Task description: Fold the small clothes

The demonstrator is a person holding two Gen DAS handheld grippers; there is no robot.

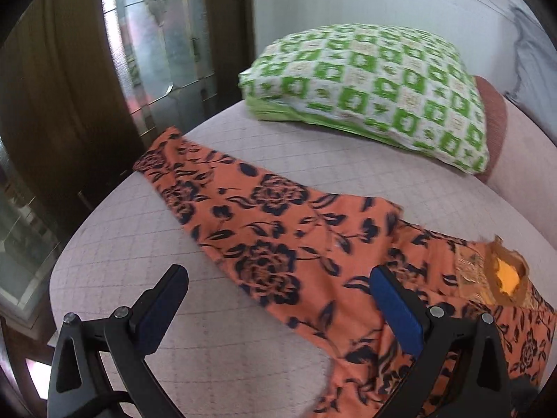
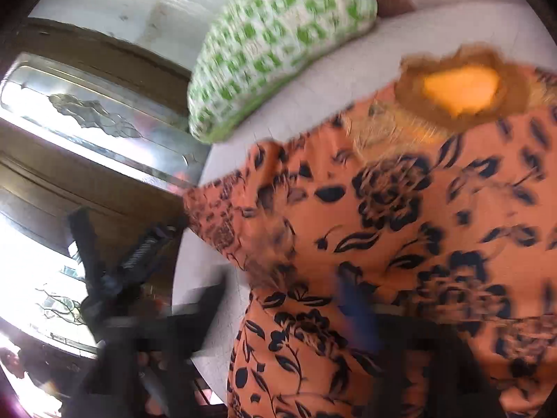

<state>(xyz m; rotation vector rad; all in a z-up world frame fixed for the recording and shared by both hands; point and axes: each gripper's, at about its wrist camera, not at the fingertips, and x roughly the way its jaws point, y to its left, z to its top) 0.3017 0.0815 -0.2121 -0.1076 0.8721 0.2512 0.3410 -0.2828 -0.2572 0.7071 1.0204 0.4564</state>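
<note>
An orange garment with a dark floral print (image 1: 278, 237) lies flat on the pale quilted bed (image 1: 146, 244), one sleeve stretched to the far left. Its neckline with gold trim (image 1: 504, 275) is at the right. My left gripper (image 1: 278, 299) is open just above the garment's near side, with its right blue pad (image 1: 397, 310) over the fabric. In the blurred right wrist view the garment (image 2: 400, 226) fills the right half, its neckline (image 2: 459, 87) at the top. My right gripper (image 2: 282, 310) is open over the garment's sleeve side and holds nothing.
A green and white checked pillow (image 1: 376, 83) lies at the back of the bed, also in the right wrist view (image 2: 275, 41). A wooden cupboard with mirrored doors (image 1: 153, 45) stands left of the bed. A white wall is behind.
</note>
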